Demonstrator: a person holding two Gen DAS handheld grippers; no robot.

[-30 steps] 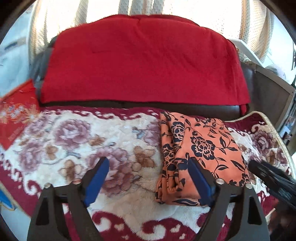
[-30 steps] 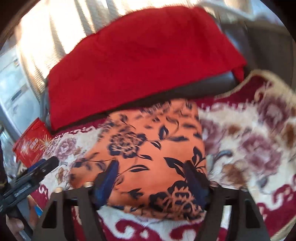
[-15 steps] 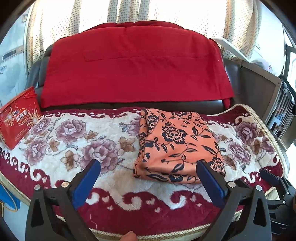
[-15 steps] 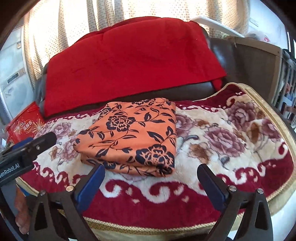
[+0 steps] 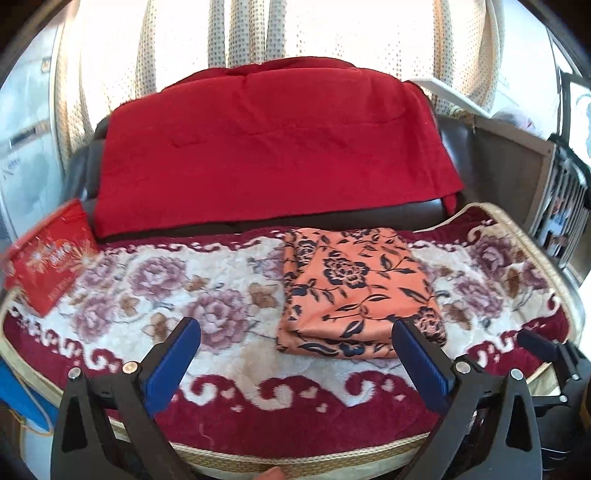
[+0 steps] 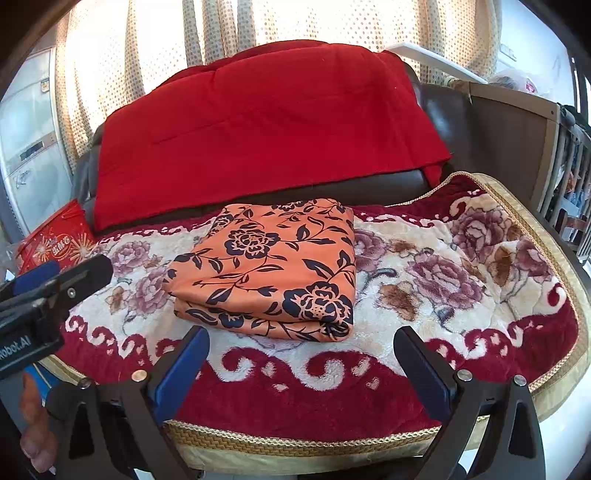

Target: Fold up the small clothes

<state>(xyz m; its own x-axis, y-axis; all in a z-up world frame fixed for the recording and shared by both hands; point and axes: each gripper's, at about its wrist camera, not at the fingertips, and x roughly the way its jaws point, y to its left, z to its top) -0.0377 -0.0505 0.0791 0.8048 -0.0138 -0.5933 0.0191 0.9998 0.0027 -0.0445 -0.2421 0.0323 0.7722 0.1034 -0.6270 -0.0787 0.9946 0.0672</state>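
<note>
Folded orange floral garment (image 5: pixel 354 291) lying flat on the plush flowered blanket (image 5: pixel 207 295), several layers stacked, thick folded edge turned toward the cameras. Ahead of the left hand-held gripper (image 5: pixel 295 334) and off toward its right finger, clear of both blue pads (image 5: pixel 173 360). Straight ahead of the right hand-held gripper (image 6: pixel 301 345) too, just beyond its fingertips and roughly centred between them, not touched. Left hand-held gripper spread wide, jaws holding nothing, only blanket showing between them. Right hand-held gripper likewise wide apart and empty. Seen from the right wrist, the left hand-held gripper's black body and blue pad off at the far left, beside the garment and apart from it, with fingers of a hand (image 6: pixel 31 417) below it. Seen from the left wrist, the black tip of the right hand-held gripper low at the far right, over the blanket's dark red border. Beyond the garment, a dark seat back draped with a red cover (image 5: pixel 266 147). Far to the left of both hand-held grippers, a red printed box (image 5: pixel 50 258) at the blanket's edge. Behind everything, dotted pale curtains (image 5: pixel 243 33) with bright light coming through. To the right, a wooden panel and slatted rail (image 6: pixel 554 147).
</note>
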